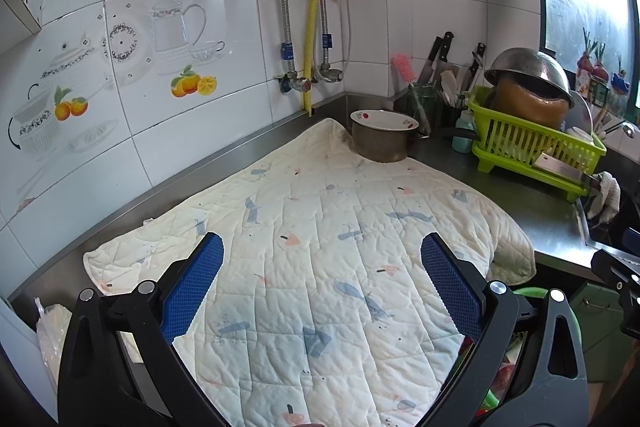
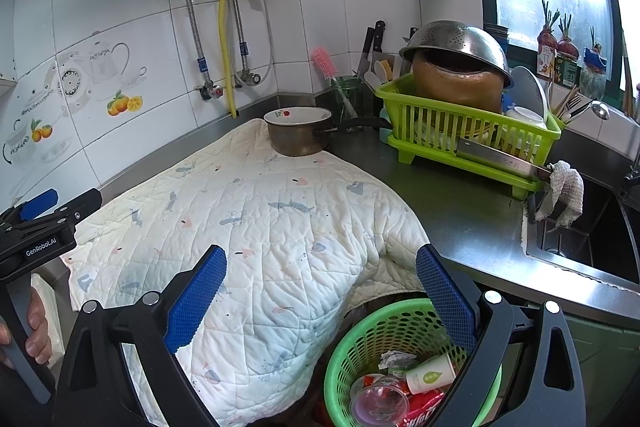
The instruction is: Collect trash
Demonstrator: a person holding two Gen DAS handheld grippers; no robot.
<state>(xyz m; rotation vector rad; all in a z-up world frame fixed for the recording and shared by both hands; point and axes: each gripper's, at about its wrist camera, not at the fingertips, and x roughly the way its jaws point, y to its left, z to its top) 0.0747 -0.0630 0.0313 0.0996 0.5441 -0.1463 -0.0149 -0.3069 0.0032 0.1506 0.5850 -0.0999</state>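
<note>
Trash in a green basket [image 2: 360, 343], low down just under the right tongs [image 2: 320, 303]: a white paper cup [image 2: 430, 373] with a green leaf mark, a crumpled paper scrap [image 2: 394, 358], a clear plastic lid [image 2: 378, 401], a red wrapper [image 2: 422, 407]. Basket rim just beside the right finger of those tongs, below the counter edge. Right tongs released, fingers spread wide, nothing between them. Left tongs [image 1: 322, 283] likewise released and bare, hovering over a quilted cloth [image 1: 320, 227] spread across the steel counter [image 1: 532, 199]. Ahead of both tongs, a metal pot [image 1: 382, 145] standing on the far corner of the cloth. Further to the right, a green dish rack [image 2: 472, 131] with an upturned colander [image 2: 456, 45] on top and a cleaver [image 2: 496, 157] along its front. Beyond that, a sink [image 2: 592, 223] with a rag [image 2: 562, 193] draped at its edge.
</note>
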